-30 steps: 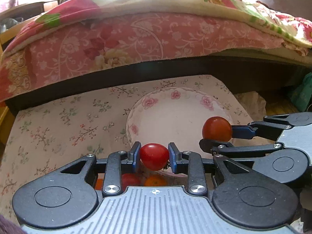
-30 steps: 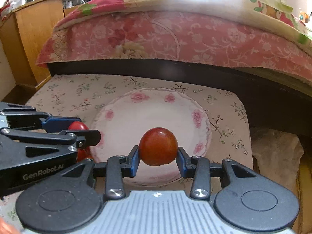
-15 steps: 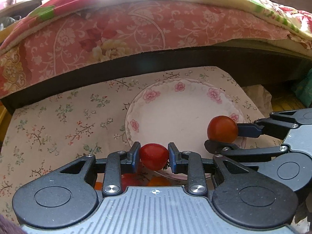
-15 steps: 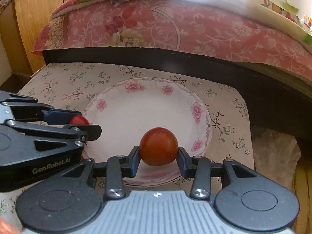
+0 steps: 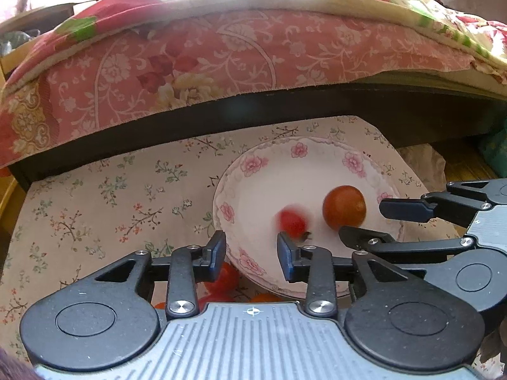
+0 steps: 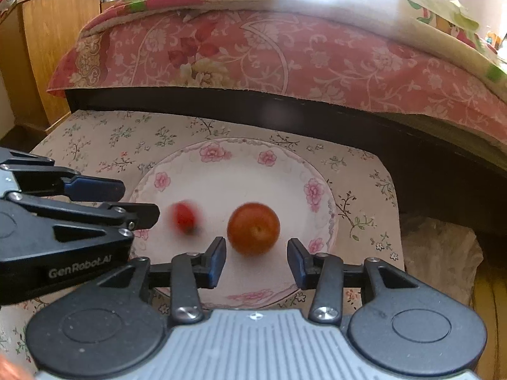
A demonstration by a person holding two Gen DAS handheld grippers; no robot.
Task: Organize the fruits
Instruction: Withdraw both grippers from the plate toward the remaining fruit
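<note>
Left gripper (image 5: 252, 253): we see its fingers (image 5: 217, 253) spread apart with nothing between them, hovering over the near rim of the plate.
Right gripper (image 6: 256, 258): its fingers (image 6: 217, 261) stand wide apart too, gripping nothing; in the left wrist view it reaches in from the right (image 5: 361, 221).
Small red tomato (image 5: 292, 221): we find it on the plate just beyond the left gripper's right finger, smeared by motion blur; in the right wrist view (image 6: 184, 217) it sits ahead of and to the left of the right gripper's left finger.
Large tomato (image 6: 253, 228): it rests on the plate just ahead of the gap between the right gripper's fingers, touching neither; its edge is slightly blurred. In the left wrist view (image 5: 343, 211) it lies just past the tips of the right gripper's fingers.
The two tomatoes: near each other on the plate, not touching.
Plate (image 6: 231, 174): white with pink flowers round the rim, on the desk ahead of both pairs of fingers.
Desk (image 5: 95, 202): covered by a floral cloth.
Other fruit (image 5: 226, 277): red and orange pieces show on the desk under the left gripper's fingers, beside the plate's near rim; we cannot tell how many.
Bed (image 6: 285, 60): beyond the desk, draped with a pink floral blanket.
</note>
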